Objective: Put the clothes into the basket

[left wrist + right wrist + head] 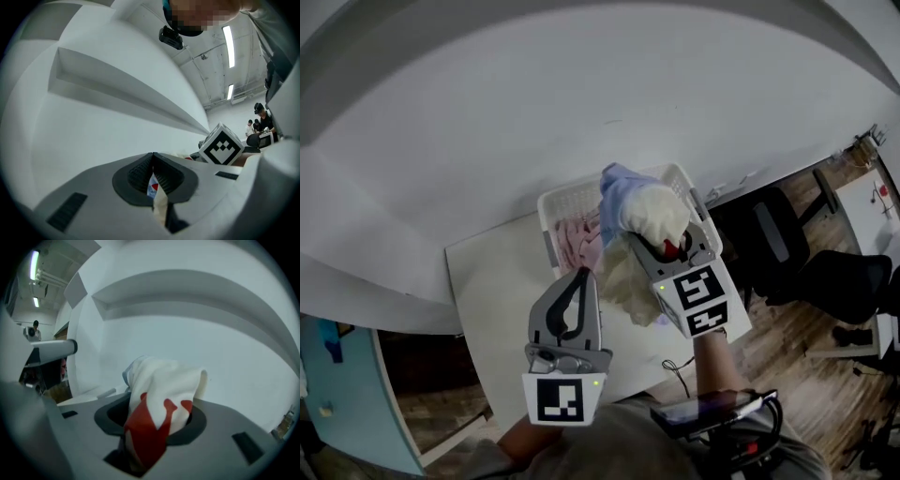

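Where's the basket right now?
In the head view, the basket sits at the far end of the table, just beyond the right gripper and its cream cloth.

Left claw point(583, 277) level, pinching garment point(656, 214); right claw point(667, 251) tilted down, clamping same garment.

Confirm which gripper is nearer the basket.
Right. The right gripper, holding a cream garment, is over the basket's right side; the left gripper, also gripping it, sits just short of the near rim.
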Demonstrator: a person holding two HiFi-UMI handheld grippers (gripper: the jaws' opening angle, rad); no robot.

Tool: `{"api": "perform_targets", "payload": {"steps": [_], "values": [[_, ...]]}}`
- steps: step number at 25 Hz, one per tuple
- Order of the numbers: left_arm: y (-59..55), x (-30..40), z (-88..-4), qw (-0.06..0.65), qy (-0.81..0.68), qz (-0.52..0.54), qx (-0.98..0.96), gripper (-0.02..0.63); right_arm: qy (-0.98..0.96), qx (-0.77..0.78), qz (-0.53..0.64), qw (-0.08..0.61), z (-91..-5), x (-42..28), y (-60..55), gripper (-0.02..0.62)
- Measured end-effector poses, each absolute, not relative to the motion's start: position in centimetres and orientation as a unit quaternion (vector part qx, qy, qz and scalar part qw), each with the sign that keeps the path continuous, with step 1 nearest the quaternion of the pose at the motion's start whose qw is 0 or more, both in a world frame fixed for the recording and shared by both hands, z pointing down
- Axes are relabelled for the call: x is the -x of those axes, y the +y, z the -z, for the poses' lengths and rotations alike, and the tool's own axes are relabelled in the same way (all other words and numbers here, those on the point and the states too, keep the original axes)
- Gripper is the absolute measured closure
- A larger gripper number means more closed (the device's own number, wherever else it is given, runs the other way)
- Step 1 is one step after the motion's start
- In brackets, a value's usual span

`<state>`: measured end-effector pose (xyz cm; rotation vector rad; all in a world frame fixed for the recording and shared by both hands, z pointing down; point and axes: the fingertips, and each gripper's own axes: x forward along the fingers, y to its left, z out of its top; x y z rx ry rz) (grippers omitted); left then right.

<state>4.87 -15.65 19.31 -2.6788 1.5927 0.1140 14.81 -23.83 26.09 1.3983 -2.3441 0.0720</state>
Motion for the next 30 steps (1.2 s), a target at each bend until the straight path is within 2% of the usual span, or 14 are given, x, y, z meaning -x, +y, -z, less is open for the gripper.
{"api": "perform_targets", "payload": {"steps": [2,6,10,14,18,22,30], "values": [[-16.5,-5.1,-20.2,0.003,0.515,-0.029,0.857,0.597,-0.845,-0.472,-0.048,0.249,-28.7,-14.6,-24.7,0.366],[-17.2,-5.3,-21.8,-0.012,0.519,-0.014,0.854,0.597,-0.853,-0.421,-0.096,0.293,-31.6,-14.6,-24.2,0.294],[-16.9,-5.5,-22.3,-0.011,0.516,-0.013,0.856,0.597,-0.855,-0.391,-0.107,0.323,-31.9,-15.2,-22.6,0.259],[-16.1,-5.7,-22.5,-0.013,0.510,-0.022,0.860,0.597,-0.874,-0.382,-0.114,0.277,-30.5,-15.3,-21.2,0.244],[-14.4,-5.7,-22.2,-0.010,0.497,-0.022,0.868,0.597,-0.847,-0.427,-0.075,0.306,-30.4,-16.9,-19.8,0.244],[-11.9,-5.2,-21.9,0.003,0.483,-0.021,0.876,0.597,-0.849,-0.472,-0.072,0.224,-28.6,-17.2,-17.3,0.244],[-6.3,-4.8,-23.5,0.005,0.434,-0.012,0.901,0.597,-0.814,-0.553,-0.049,0.173,-29.2,-17.8,-8.5,0.244]]}}
